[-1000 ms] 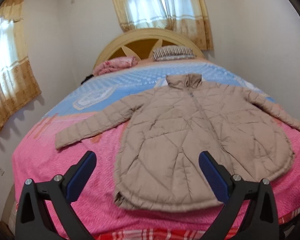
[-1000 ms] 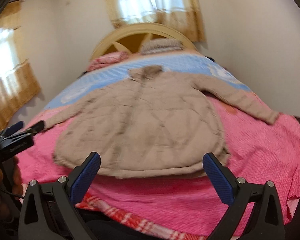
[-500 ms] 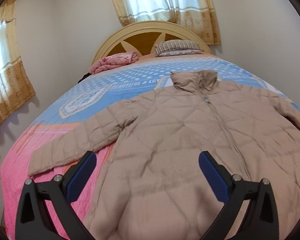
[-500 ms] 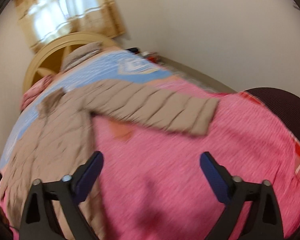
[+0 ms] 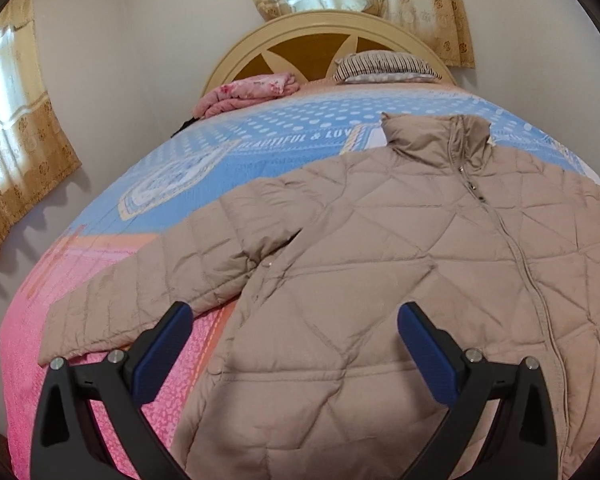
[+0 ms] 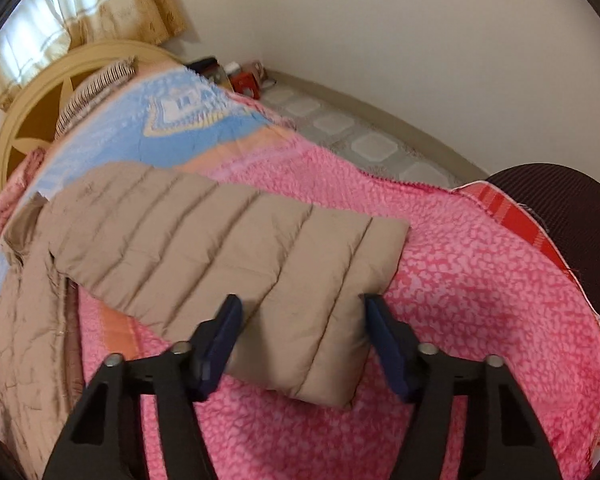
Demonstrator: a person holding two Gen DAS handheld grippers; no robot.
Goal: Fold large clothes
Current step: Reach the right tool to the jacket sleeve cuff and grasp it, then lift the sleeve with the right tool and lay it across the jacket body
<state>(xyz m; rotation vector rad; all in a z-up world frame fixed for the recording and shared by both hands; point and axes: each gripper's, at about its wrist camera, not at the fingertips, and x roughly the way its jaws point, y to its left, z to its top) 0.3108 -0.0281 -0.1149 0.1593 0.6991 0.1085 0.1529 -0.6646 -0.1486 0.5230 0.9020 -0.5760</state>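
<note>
The right gripper, its jaws just narrowed, is set astride the jacket's cuff, apparently unpinched, while the left gripper is held wide open.

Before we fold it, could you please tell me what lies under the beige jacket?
The jacket lies flat on a pink and blue blanket, which shows all around it. What the blanket looks like directly beneath the jacket is covered.
</note>
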